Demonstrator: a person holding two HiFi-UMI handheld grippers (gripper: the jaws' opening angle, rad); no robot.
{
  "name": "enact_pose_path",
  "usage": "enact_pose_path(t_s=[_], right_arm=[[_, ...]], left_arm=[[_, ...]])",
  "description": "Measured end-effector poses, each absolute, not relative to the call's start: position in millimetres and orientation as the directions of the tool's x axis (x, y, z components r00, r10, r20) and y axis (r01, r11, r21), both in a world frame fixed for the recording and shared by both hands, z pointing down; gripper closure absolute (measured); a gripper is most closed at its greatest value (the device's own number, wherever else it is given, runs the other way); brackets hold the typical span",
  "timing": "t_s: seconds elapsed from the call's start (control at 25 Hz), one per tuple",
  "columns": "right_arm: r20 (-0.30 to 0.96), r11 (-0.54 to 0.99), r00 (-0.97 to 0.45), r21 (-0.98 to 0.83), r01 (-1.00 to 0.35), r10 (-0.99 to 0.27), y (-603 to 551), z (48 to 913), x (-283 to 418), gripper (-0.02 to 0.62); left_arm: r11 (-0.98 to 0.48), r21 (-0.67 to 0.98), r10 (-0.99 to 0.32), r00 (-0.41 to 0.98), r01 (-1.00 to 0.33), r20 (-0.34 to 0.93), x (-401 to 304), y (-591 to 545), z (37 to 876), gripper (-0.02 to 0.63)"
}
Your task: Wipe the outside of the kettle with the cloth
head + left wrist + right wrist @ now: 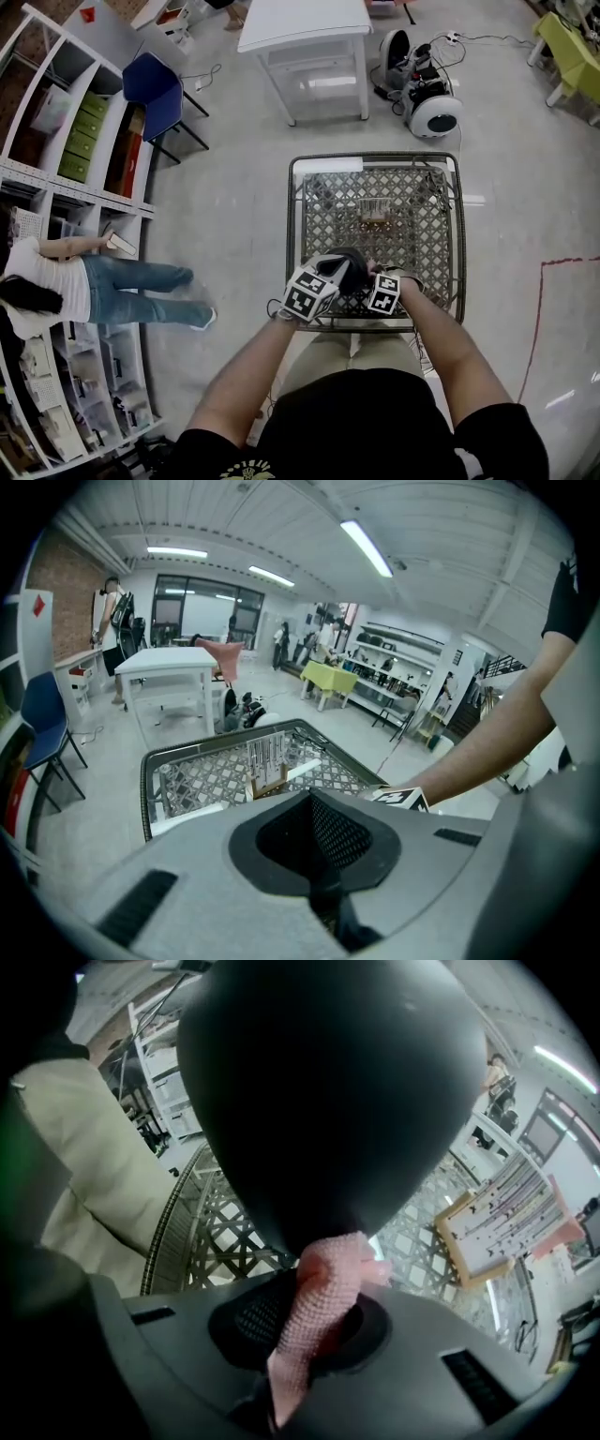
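The black kettle (pixel 319 1091) fills the top of the right gripper view; its rounded body is right in front of the jaws. My right gripper (pixel 323 1274) is shut on a pink knitted cloth (pixel 314 1316), and the bunched end of the cloth touches the kettle's lower side. In the head view the kettle (pixel 350 268) shows as a dark shape between the two marker cubes, over the near edge of the lattice table (pixel 375 159). My left gripper (pixel 312 797) sits just left of the kettle, jaws together with nothing seen between them. The kettle does not appear in the left gripper view.
A small wooden rack (pixel 375 212) stands mid-table. Beyond the table are a white table (pixel 305 37), a blue chair (pixel 155 86) and a white wheeled machine (pixel 427 98). Shelving (pixel 84 141) lines the left, with a person (pixel 103 281) beside it.
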State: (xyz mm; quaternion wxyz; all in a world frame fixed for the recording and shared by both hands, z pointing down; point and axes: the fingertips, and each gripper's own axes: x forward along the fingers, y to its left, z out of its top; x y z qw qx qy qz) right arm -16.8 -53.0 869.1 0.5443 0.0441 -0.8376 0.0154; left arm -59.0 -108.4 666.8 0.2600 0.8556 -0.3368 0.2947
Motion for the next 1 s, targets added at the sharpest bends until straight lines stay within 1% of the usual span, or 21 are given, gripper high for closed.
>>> enact_pose_path(t_s=[0.12,0.4,0.72,1.0], right_arm=[[0.91,0.987,-0.409,0.001,-0.163,-0.068,-40,868,-22,0.557],[0.906,0.96,-0.416,-0.046,-0.275,-0.076,-20,862,-36,0.557],[0.891,0.931,-0.448,-0.1,-0.352,-0.074,1,861,-61,0.558],[0.865,0.901,-0.495,-0.152,-0.406,-0.077,12,843,-80,0.558]], left_arm=[[-0.638,0.248,-0.421,0.6,-0.729,0.681,-59,-108,667,0.601],[-0.643,0.256,-0.412,0.608,-0.722,0.679,-61,-109,664,0.601],[-0.646,0.243,-0.422,0.604,-0.723,0.676,-60,-109,666,0.601],[-0.654,0.237,-0.425,0.608,-0.719,0.671,-60,-105,663,0.601]])
